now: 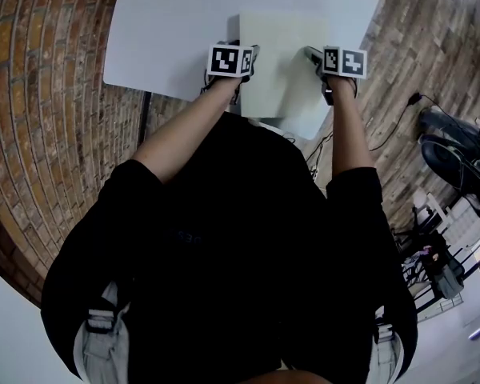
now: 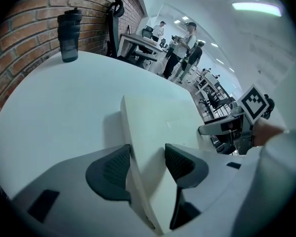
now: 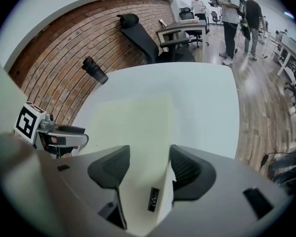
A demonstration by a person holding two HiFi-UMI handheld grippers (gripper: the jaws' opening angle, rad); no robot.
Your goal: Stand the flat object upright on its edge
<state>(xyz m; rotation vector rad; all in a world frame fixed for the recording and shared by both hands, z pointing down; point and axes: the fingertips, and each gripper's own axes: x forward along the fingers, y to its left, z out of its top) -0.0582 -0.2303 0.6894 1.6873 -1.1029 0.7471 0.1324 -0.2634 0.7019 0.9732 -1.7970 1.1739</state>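
Note:
A flat cream panel [image 1: 276, 54] is over the near part of the white table [image 1: 168, 38], between my two grippers. My left gripper [image 1: 250, 57] is at its left edge. In the left gripper view the panel [image 2: 158, 122] runs between the jaws of the left gripper [image 2: 148, 154]: one pad is against its thick edge, and a strip of shadow separates the other pad from its face. My right gripper [image 1: 312, 54] is at the right edge. In the right gripper view the panel [image 3: 138, 127] fills the gap of the right gripper [image 3: 149, 157], pads pressed on it. The panel looks tipped up at a slant.
A dark bottle [image 2: 69, 36] stands at the table's far side by the brick wall. An office chair [image 3: 138, 33] and desks lie beyond the table, and people [image 2: 185, 51] stand further back. Dark equipment with cables [image 1: 456, 158] lies on the wooden floor to my right.

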